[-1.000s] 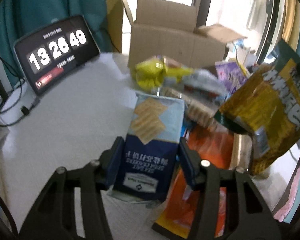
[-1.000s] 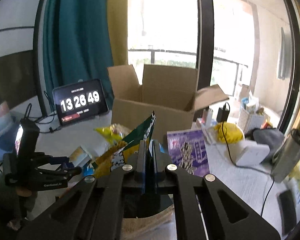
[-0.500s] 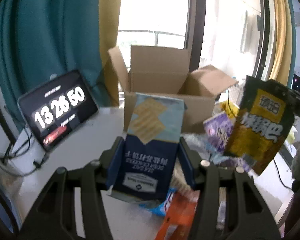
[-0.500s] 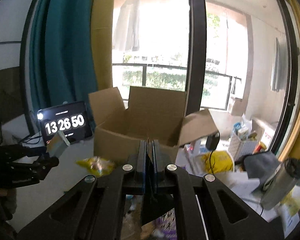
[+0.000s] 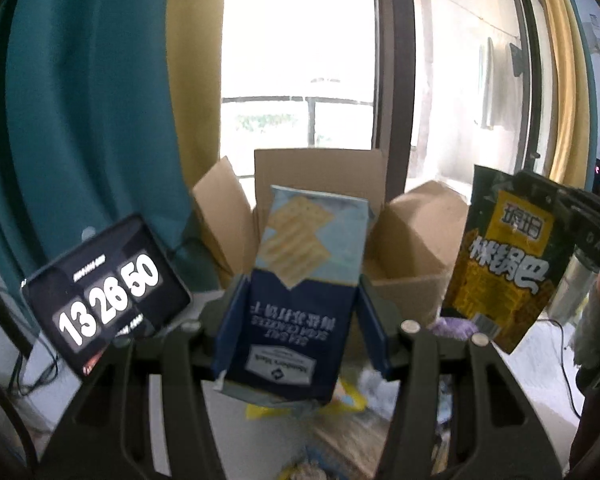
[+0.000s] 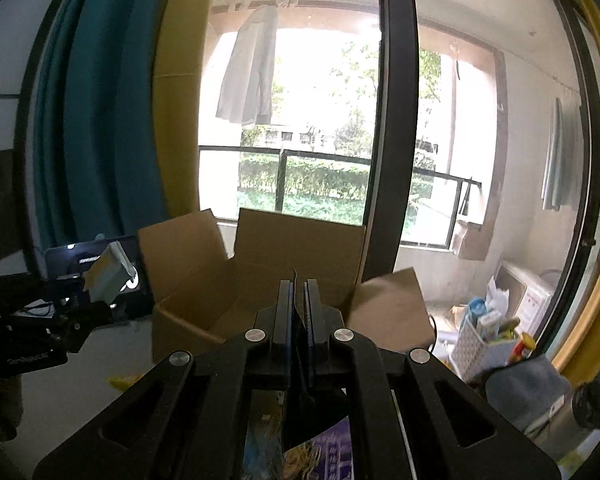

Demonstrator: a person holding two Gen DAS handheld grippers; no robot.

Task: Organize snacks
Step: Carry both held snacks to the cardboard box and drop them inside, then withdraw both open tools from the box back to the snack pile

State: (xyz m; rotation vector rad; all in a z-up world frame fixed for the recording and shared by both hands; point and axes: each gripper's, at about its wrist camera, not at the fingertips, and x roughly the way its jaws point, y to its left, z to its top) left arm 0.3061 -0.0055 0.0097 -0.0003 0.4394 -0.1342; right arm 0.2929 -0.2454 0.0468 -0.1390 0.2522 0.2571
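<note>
The left hand-held gripper (image 5: pixel 300 312) clamps a blue cracker box (image 5: pixel 300 280) in the air before the open brown cardboard box (image 5: pixel 404 248). The right hand-held gripper (image 6: pixel 298 304) pinches a dark green-and-yellow snack bag (image 5: pixel 504 256) by its edge, also before that box.

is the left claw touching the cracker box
Touching. The left wrist view shows the left claw with a pad pressed against each side of the cracker box, holding it up.
</note>
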